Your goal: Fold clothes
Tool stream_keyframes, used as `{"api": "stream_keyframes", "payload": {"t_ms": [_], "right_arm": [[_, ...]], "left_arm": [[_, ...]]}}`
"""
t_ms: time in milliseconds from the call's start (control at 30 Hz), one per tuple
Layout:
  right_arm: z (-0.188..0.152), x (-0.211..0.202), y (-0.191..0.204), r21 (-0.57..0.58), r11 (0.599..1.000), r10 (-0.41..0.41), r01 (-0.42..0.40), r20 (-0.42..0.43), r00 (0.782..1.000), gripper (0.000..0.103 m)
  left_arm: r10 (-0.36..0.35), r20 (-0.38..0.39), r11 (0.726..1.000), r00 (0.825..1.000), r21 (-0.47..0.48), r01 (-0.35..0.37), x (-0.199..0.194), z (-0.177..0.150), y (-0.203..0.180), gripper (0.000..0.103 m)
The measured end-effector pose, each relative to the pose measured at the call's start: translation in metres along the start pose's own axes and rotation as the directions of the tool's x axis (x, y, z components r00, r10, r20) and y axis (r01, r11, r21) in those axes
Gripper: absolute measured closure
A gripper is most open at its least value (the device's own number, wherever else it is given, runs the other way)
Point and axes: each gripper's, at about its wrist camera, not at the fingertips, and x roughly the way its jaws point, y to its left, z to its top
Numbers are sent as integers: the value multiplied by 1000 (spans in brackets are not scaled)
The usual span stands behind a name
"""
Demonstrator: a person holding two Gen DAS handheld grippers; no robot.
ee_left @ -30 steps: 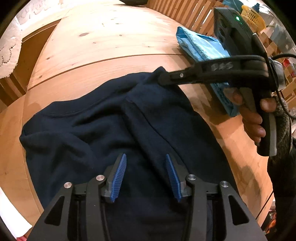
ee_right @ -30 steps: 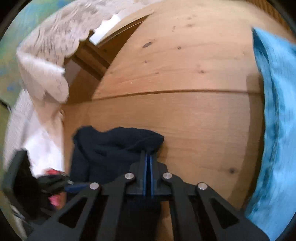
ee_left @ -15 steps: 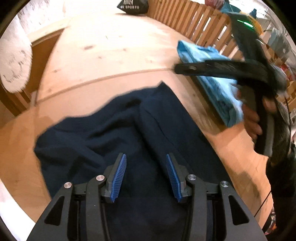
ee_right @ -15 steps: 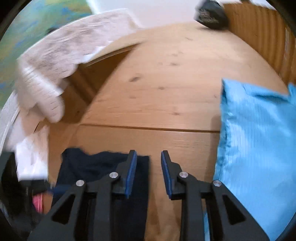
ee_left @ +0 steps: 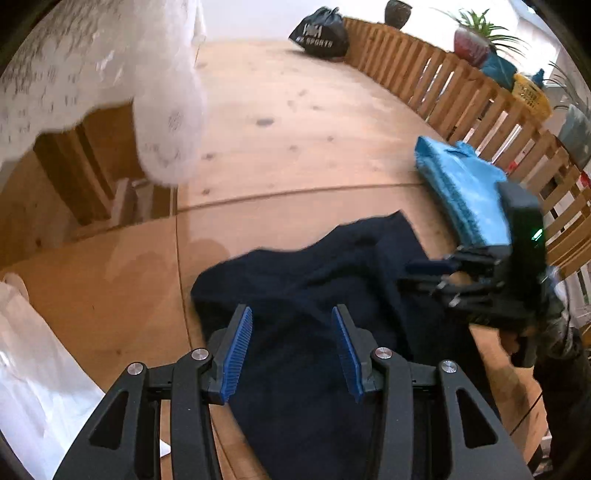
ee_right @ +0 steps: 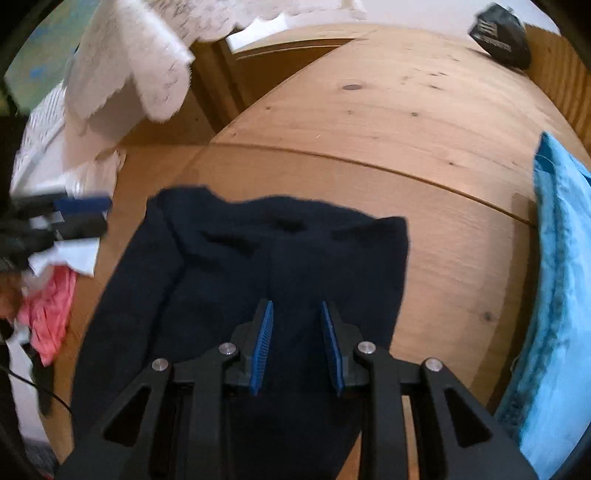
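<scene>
A dark navy sweater (ee_left: 325, 291) lies spread on the wooden table (ee_left: 280, 122); it also shows in the right wrist view (ee_right: 258, 254). My left gripper (ee_left: 291, 354) is open and empty, held above the sweater's near part. My right gripper (ee_right: 297, 347) is open and empty above the sweater, and appears at the right of the left wrist view (ee_left: 428, 275). The left gripper shows at the left edge of the right wrist view (ee_right: 79, 214).
A folded light-blue garment (ee_left: 465, 192) lies at the right by a wooden slat fence (ee_left: 461, 92); it also shows in the right wrist view (ee_right: 557, 280). A white lace cloth (ee_left: 110, 81) hangs at the left. Pink and white clothes (ee_right: 51, 302) lie beyond the table's left edge. A black bag (ee_left: 321, 33) sits far back.
My right gripper has let go of the sweater's corner, opened, and drawn back over the garment. The released corner now lies flat. My left gripper has lifted and stays open.
</scene>
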Motion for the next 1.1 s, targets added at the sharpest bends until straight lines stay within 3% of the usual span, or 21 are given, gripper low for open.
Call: {"api": "stream_keyframes", "payload": {"t_ms": [133,300,400,467,633,667,767,900,1100], "right_arm": [[17,-7,0,28,999,28,-30,62,998,76],[37,13,9,59,986,152,-156,63,986,76],[48,36,16,68,990,123,-124,11,992,80],[53,40,12,81,993,85,-86,7,996,103],[65,53,0,111,994,-9,9,-3,1000,103],[66,46,1,110,994,-1,0,14,1000,99],[66,20,6,100,994,43,-52,84,996,98],[57,12,2,95,995,31,-39,83,996,98],[42,1,-3,90,996,6,-12,74,997,99]], "left_arm": [[-11,-32,1000,999,-20,11,18,-7,9,60],[-24,-65,999,998,-42,21,38,-16,19,60],[-26,-56,999,998,-39,24,35,-21,22,60],[-24,-51,999,998,-33,23,30,-23,24,60],[-31,-28,999,999,-45,30,20,-26,36,60],[-35,-24,998,999,-51,34,19,-26,39,60],[-50,-12,996,999,-68,49,18,-25,46,60],[-84,-22,995,996,-59,83,27,-23,40,60],[-20,-22,999,1000,-35,19,42,-17,35,60]]}}
